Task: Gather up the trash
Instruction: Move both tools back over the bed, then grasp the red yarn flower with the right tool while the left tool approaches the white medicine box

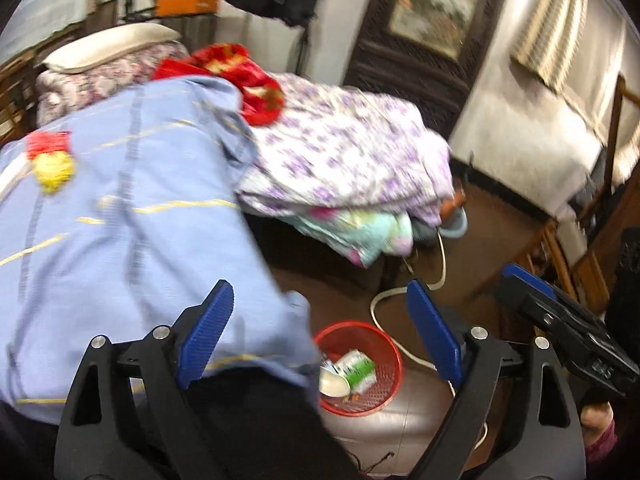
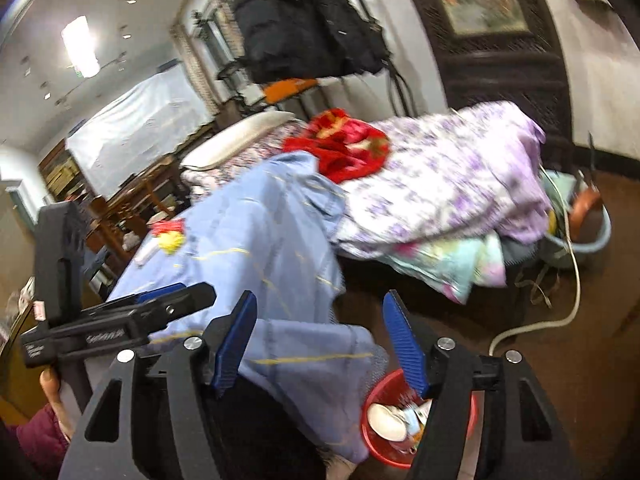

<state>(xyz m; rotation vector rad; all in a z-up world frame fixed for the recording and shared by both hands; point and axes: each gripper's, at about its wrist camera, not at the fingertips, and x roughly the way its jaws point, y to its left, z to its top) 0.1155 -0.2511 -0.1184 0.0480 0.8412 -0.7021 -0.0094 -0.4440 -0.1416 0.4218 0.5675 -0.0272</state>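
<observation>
Blue-padded, the left gripper (image 1: pixel 320 328) stands wide apart and empty above the red waste basket (image 1: pixel 386 344), which holds a green-and-white carton (image 1: pixel 356 368) and a white cup (image 1: pixel 334 382). To its right, the right gripper (image 2: pixel 320 340) is also parted and holds nothing. More trash, seemingly red and yellow wrappers (image 1: pixel 50 160) though blurred, lies far left on the blue sheet (image 1: pixel 132 208). Reaching across, a pad could snag that draped sheet and drag it over the basket, tipping it.

White walls (image 2: pixel 140 20) and a dark brown floor (image 1: pixel 500 232) frame a bed (image 2: pixel 420 184) heaped with bedding — behind it, a dark carved wooden panel (image 2: pixel 500 60) holding a painting.
</observation>
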